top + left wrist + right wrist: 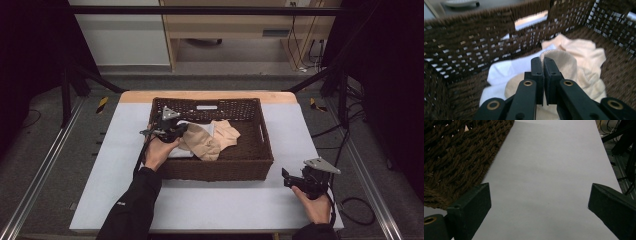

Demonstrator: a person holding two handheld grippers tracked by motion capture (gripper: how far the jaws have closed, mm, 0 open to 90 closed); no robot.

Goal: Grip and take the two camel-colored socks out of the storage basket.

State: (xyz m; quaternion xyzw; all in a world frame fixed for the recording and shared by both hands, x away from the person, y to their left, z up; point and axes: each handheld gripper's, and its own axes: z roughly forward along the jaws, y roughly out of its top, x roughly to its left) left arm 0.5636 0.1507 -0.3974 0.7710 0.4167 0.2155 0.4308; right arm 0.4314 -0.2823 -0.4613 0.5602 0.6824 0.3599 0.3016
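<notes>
A dark brown woven basket [220,170] stands on the grey-white table [210,205]. Inside it lie a beige garment [205,142], a paler peach one [227,131] and a white cloth [180,152]. My left gripper [182,131] reaches in over the basket's left wall. In the left gripper view the left gripper [543,61] has its jaws pressed together on a raised fold of the beige garment [564,65], above the white cloth [504,71]. My right gripper [286,177] hovers low over the table right of the basket, open, with nothing between its jaws [540,195].
The basket's corner [456,157] is just left of the right gripper, with bare table [549,157] ahead. Basket walls [474,45] close in around the left gripper. Black frame legs and cables [345,100] stand beyond the table's right edge.
</notes>
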